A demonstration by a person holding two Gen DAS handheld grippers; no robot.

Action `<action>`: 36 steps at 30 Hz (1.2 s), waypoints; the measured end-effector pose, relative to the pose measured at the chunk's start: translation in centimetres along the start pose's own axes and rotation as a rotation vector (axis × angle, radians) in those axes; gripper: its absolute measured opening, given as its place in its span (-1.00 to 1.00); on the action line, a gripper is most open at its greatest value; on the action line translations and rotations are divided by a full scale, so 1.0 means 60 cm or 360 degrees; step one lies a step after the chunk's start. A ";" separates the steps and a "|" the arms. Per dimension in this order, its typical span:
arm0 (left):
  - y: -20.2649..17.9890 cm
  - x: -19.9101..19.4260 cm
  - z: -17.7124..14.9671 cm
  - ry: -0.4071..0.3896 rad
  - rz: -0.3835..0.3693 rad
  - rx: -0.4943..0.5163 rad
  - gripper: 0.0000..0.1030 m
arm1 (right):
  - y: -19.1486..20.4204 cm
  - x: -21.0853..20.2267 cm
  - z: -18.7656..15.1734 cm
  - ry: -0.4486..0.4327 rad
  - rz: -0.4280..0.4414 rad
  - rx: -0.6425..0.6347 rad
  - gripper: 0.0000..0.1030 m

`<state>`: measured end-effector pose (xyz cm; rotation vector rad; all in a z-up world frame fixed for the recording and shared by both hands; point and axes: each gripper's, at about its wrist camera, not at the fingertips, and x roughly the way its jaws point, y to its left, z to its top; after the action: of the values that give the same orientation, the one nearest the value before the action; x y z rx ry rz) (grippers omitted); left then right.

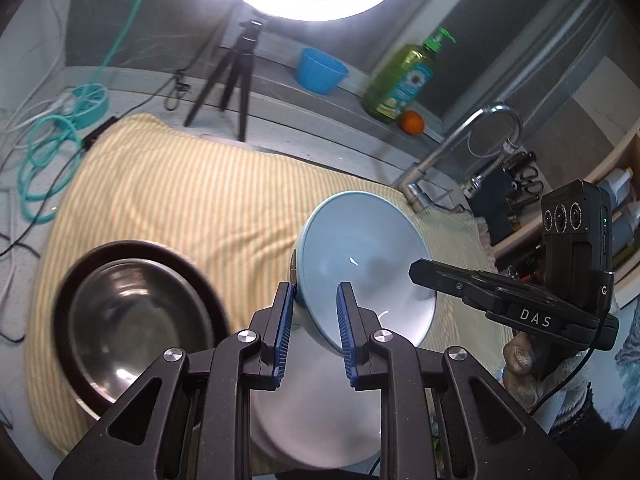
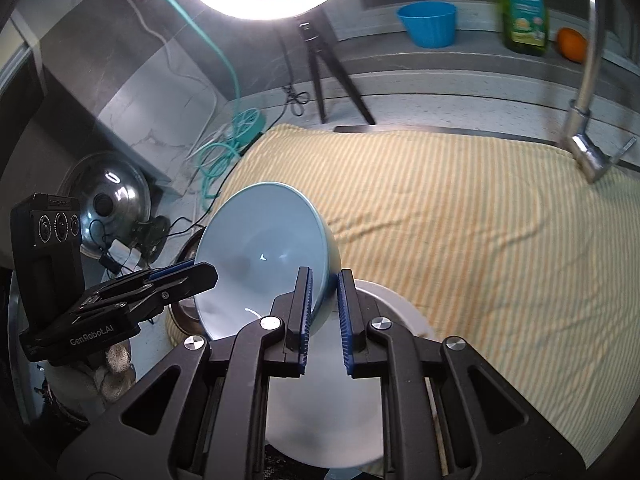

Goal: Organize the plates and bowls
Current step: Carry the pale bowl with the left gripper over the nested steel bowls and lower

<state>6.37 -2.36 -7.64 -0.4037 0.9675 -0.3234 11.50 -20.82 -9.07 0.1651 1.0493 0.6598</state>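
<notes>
Evidently the step in hand is carrying: the pale blue ceramic bowl (image 1: 364,264) is held off the cloth between both tools, tipped so its hollow faces the cameras. Its rim on one side sits between the blue ribbed pads of the left gripper (image 1: 316,308), whose jaws are drawn in close and pinch that edge. The opposite rim is caught the same way by the right gripper (image 2: 323,300), its jaws pressed nearly together on the thin wall. In the left wrist view the right gripper reaches in from the right side, just beyond the bowl; in the right wrist view the left one comes in from the left.

Directly under the bowl and both pairs of fingers lies a white round plate (image 2: 332,392), close below, though whether the bowl touches it cannot be told. To the left of the left gripper, near but apart, a shiny steel bowl (image 1: 128,320) rests inside a dark brown plate (image 1: 68,284). All of it stands on a yellow striped cloth (image 2: 460,220).

The next move likely calls for levelling the bowl and bringing it over whichever dish it should nest on, both hands moving together so the rim does not slip, then lowering before either grip eases.
</notes>
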 end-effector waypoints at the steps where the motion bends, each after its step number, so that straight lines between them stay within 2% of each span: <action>1: 0.010 -0.008 -0.002 -0.0008 0.0008 -0.0015 -0.61 | 0.010 0.006 0.000 0.0007 0.0010 -0.0010 -0.75; 16: 0.122 -0.075 -0.023 -0.0063 0.0140 -0.0178 -0.61 | 0.125 0.104 0.009 0.0132 0.0095 -0.0163 -0.75; 26: 0.172 -0.085 -0.039 -0.0044 0.0180 -0.0250 -0.61 | 0.158 0.159 0.002 0.0225 0.0077 -0.0219 -0.75; 36: 0.193 -0.075 -0.050 0.0009 0.0189 -0.0281 -0.61 | 0.158 0.186 -0.005 0.0284 0.0047 -0.0234 -0.75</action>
<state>2.45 9.21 -11.29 -0.5036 1.0246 -0.1316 10.86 -6.89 -13.50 -0.0065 1.1660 0.7868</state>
